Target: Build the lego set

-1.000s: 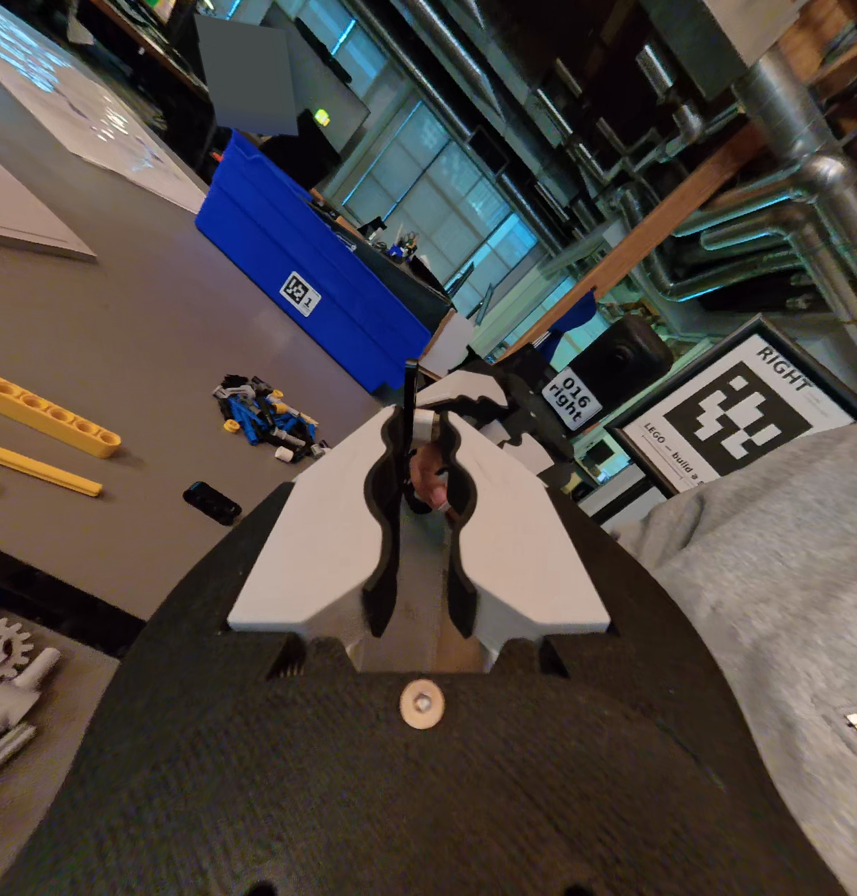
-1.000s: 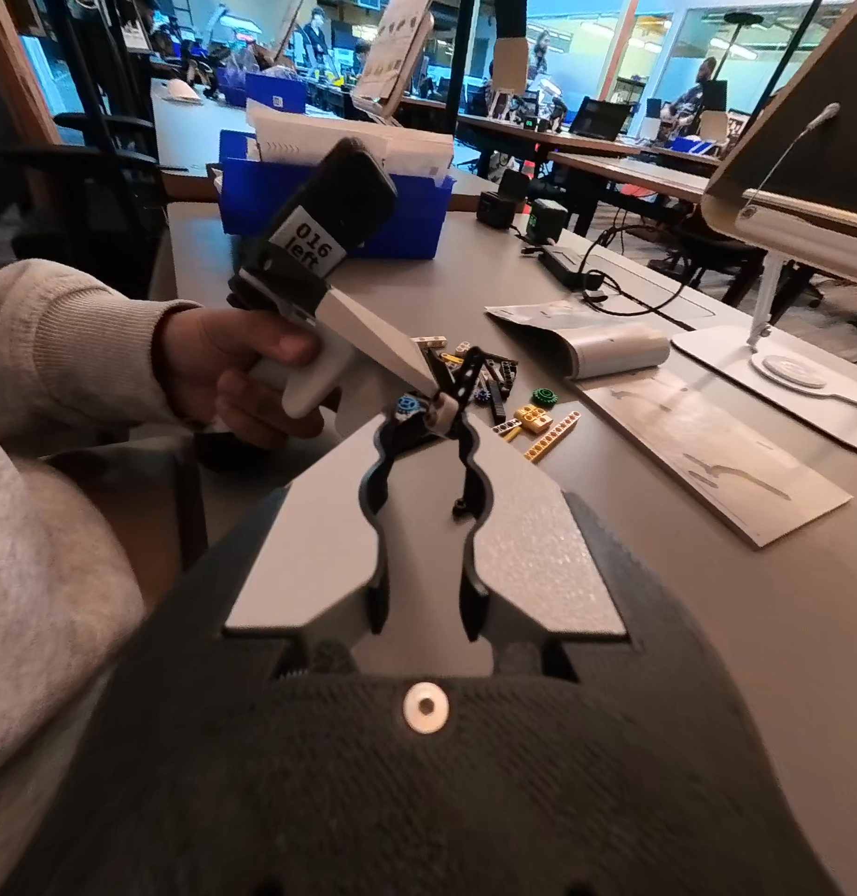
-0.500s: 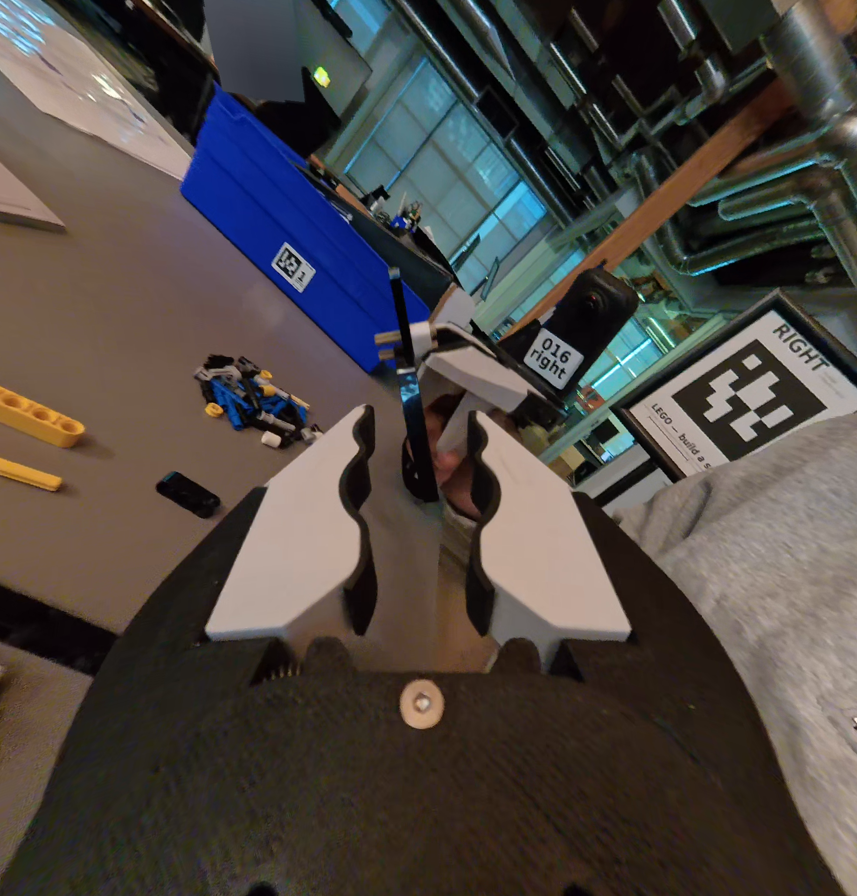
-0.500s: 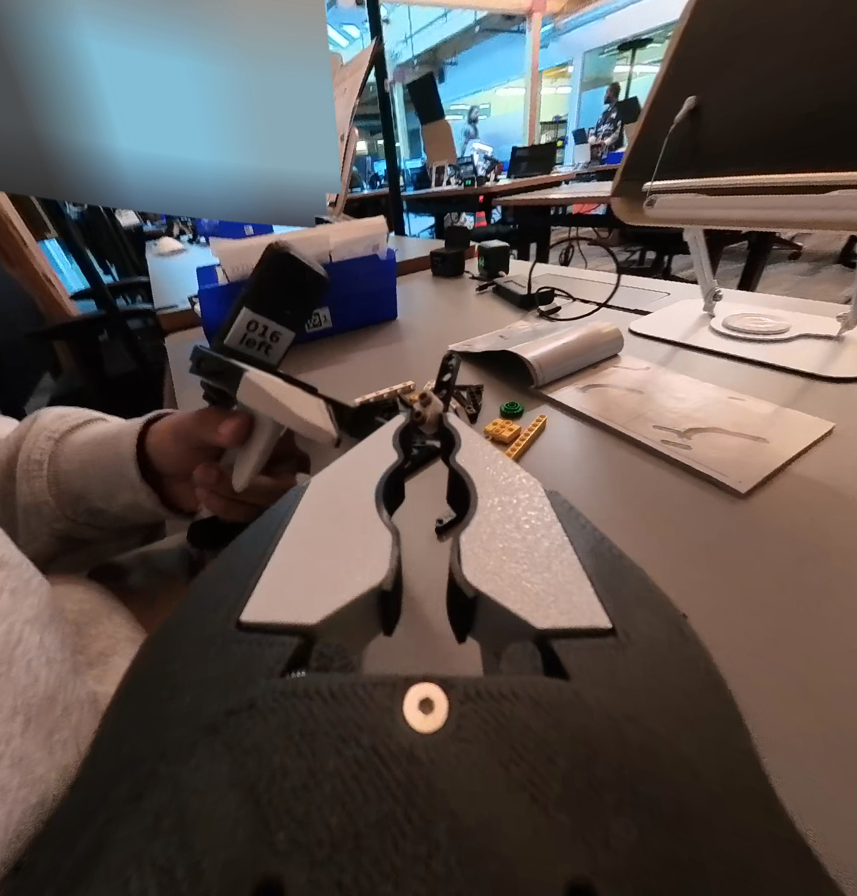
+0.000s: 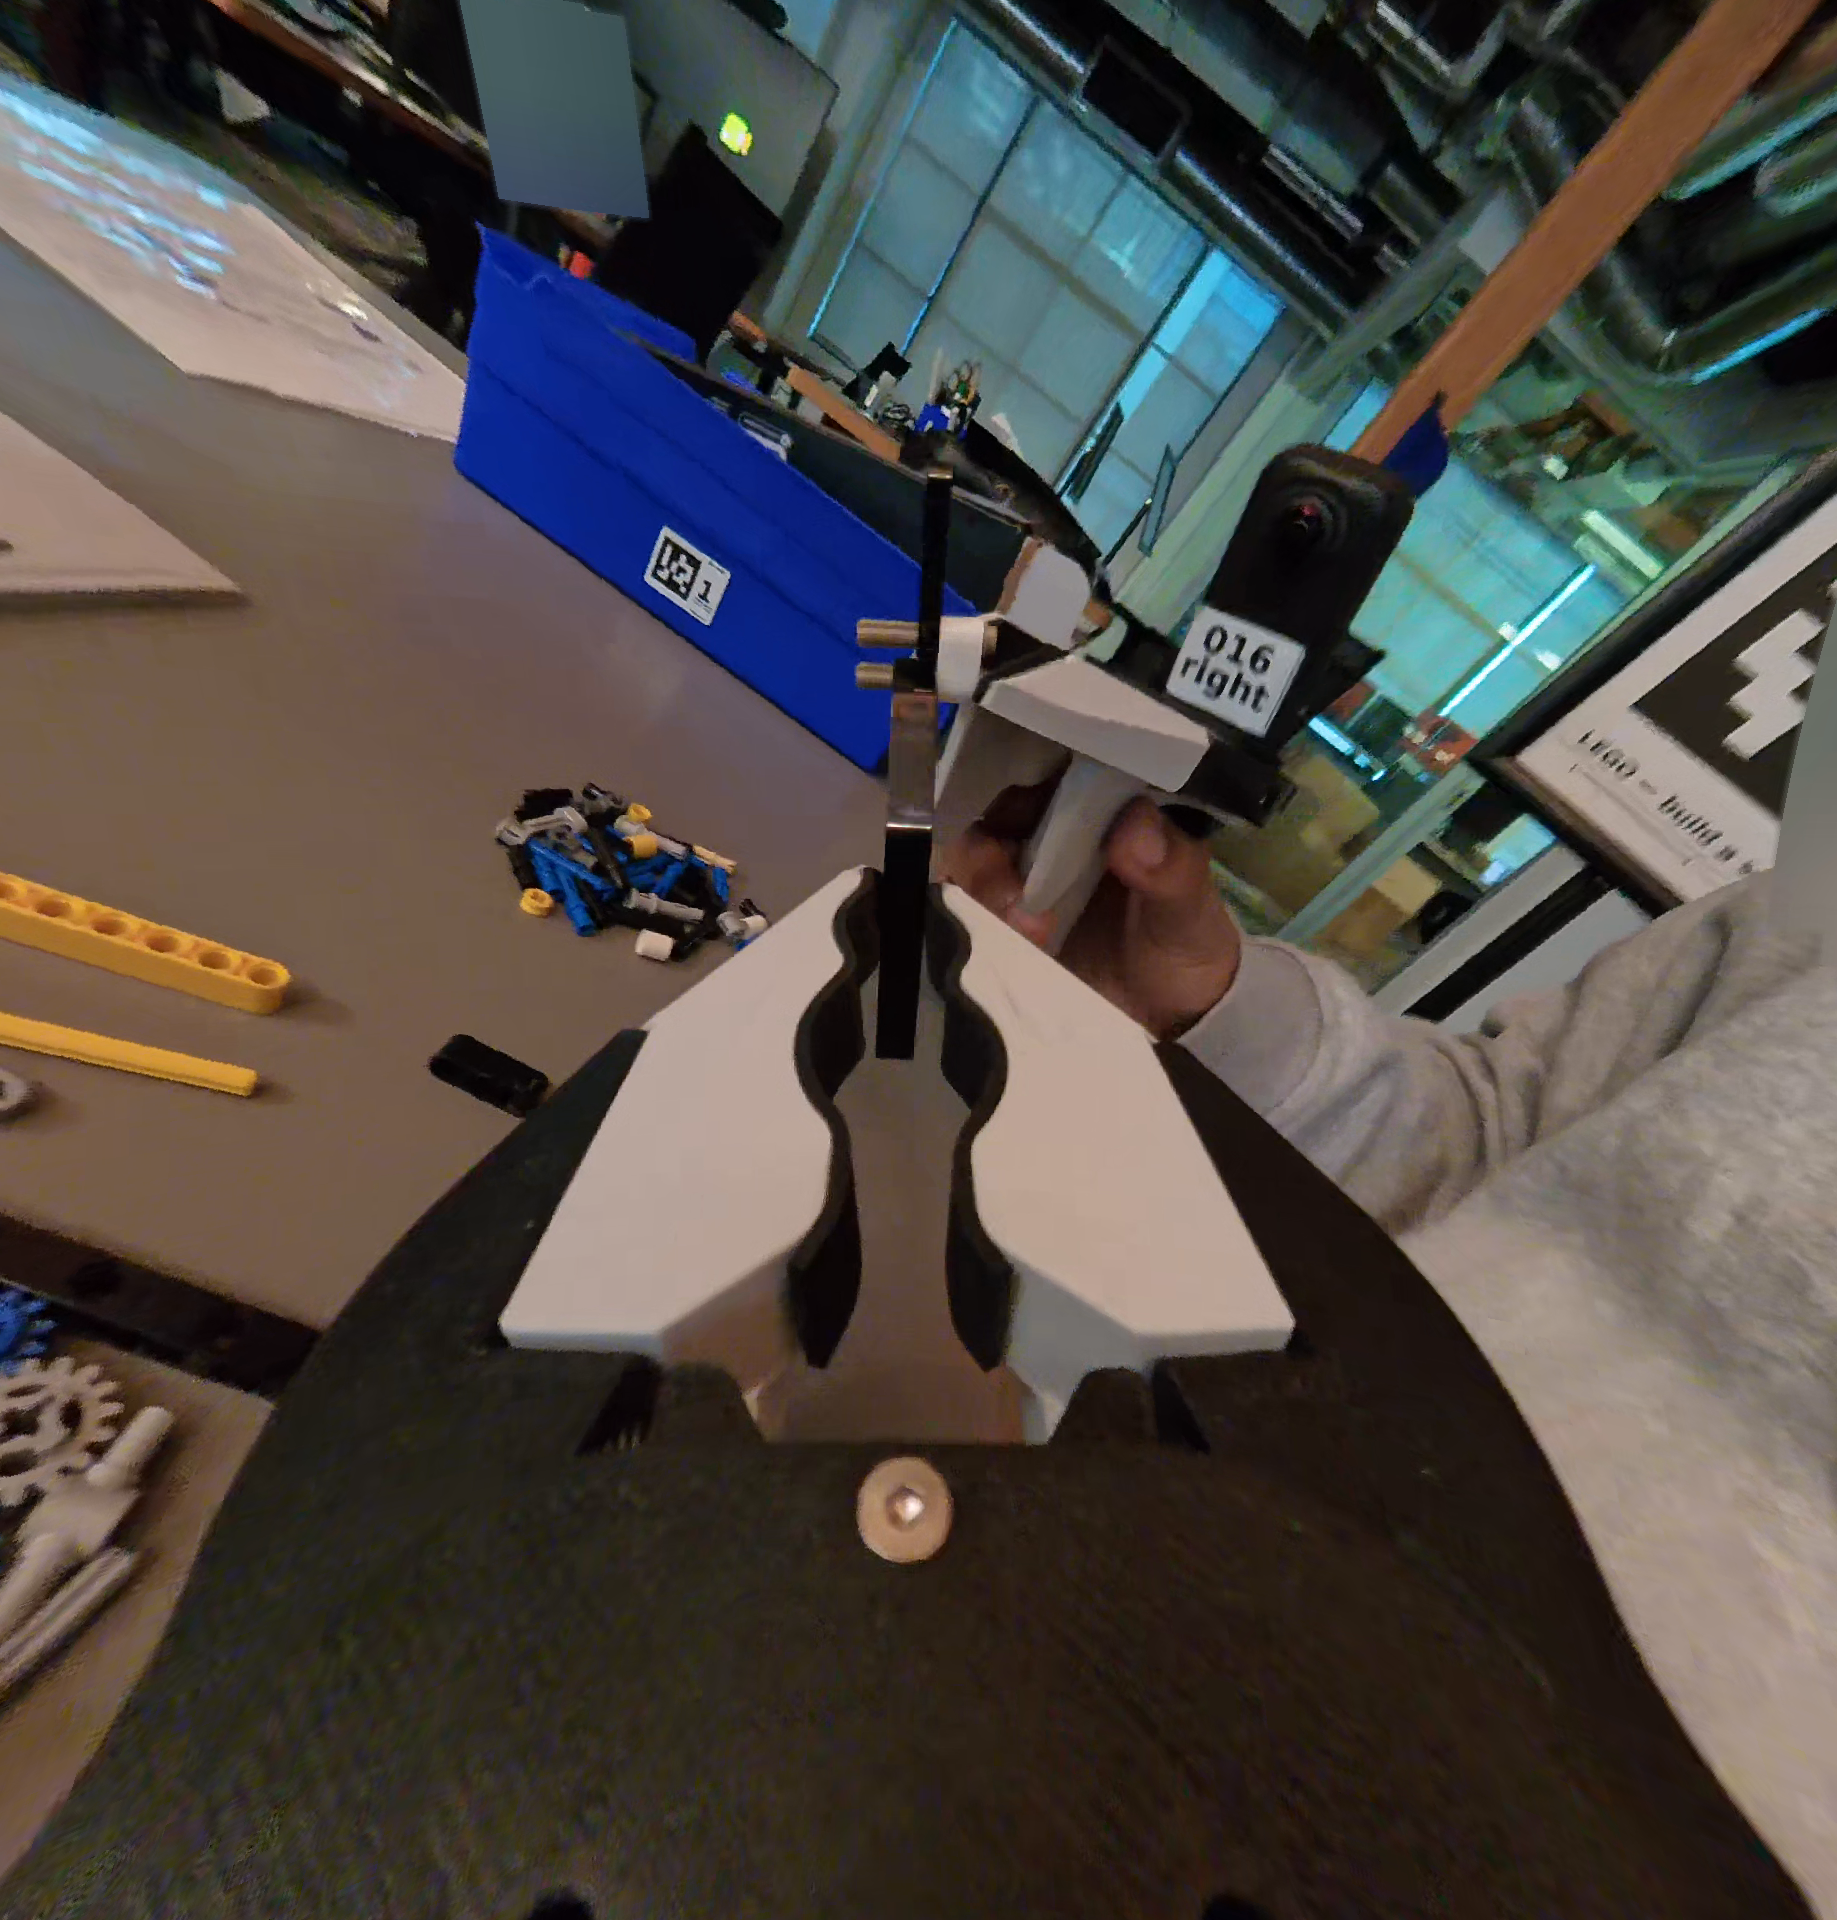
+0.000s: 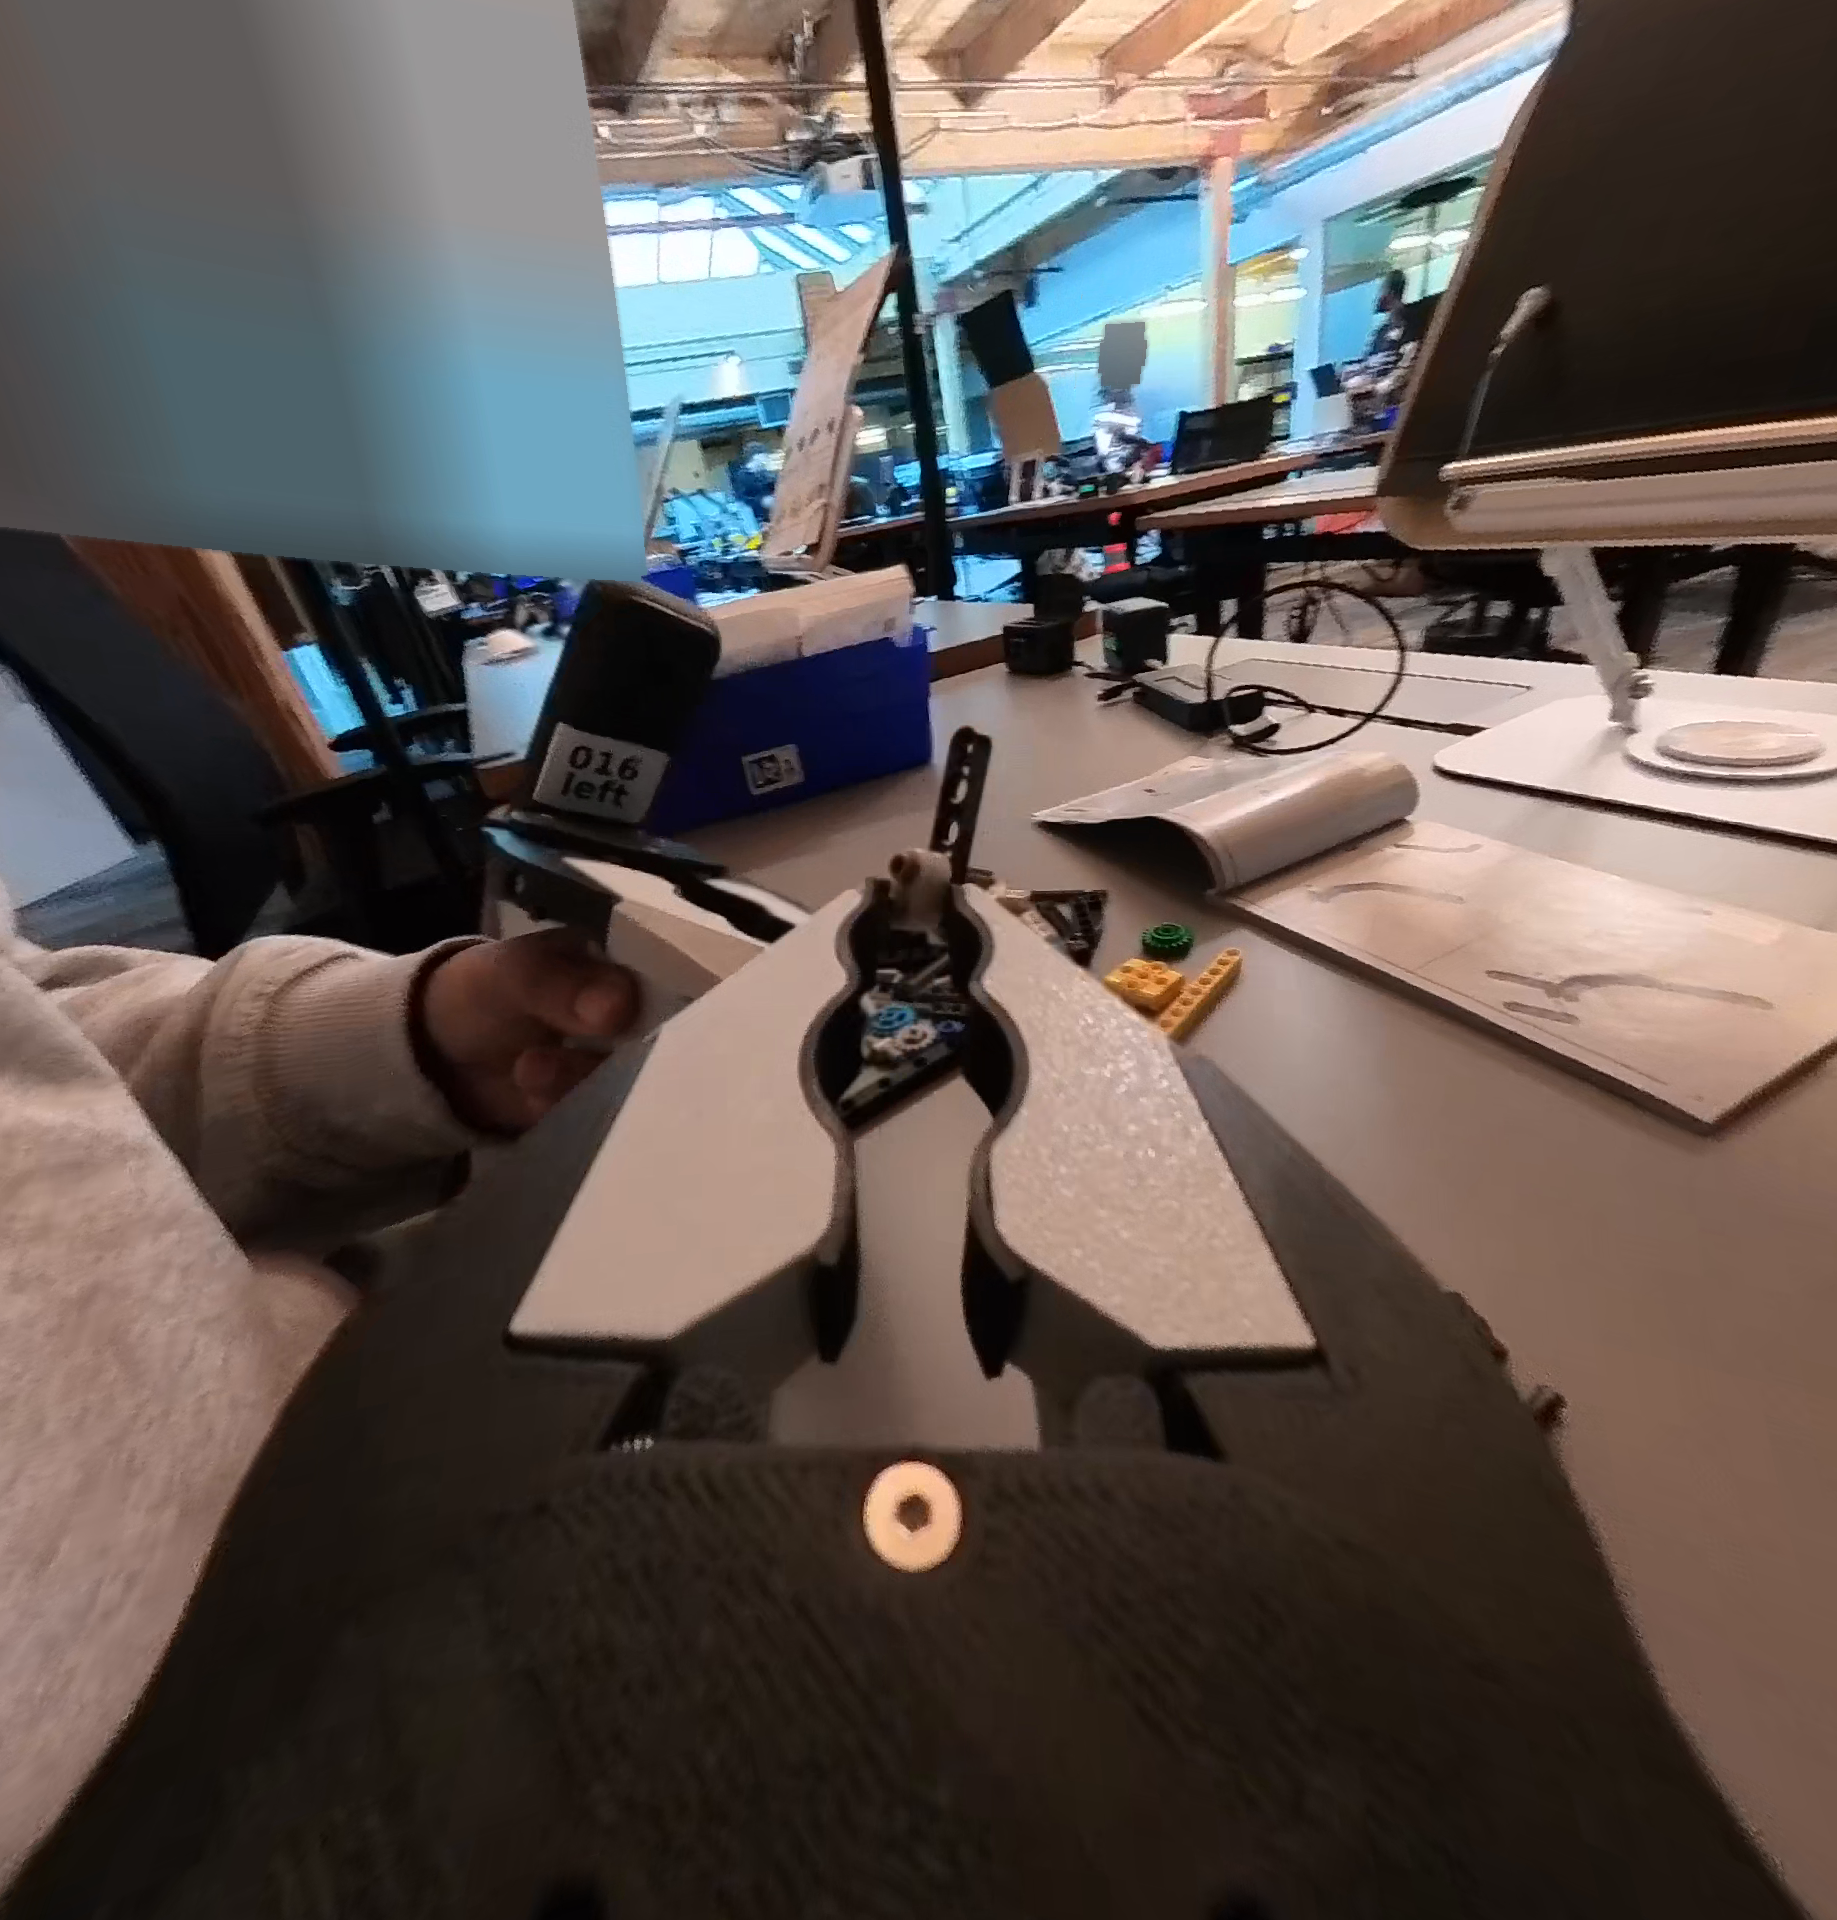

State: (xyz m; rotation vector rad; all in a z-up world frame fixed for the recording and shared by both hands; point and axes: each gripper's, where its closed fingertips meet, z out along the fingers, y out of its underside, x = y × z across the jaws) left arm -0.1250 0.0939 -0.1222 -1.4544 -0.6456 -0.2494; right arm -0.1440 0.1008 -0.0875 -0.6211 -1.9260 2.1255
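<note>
My left gripper is shut on the lower end of a thin black beam, which stands upright and is seen edge-on. My right gripper comes in from the right and is shut on a small white connector against the beam. Two tan pins stick out of the beam's far side. In the right wrist view my right gripper pinches the white connector. The black beam rises behind it. The left gripper reaches in from the left.
A blue bin stands at the back of the grey table. A pile of small parts, a yellow beam, a yellow strip and gears lie left. A booklet, yellow brick and green gear lie right. Left tips to right tips: about 4 cm.
Half a second ago my left gripper was open around the beam while the right gripper held it. Now the left gripper has shut on the beam's lower end. Both grippers have tilted upward.
</note>
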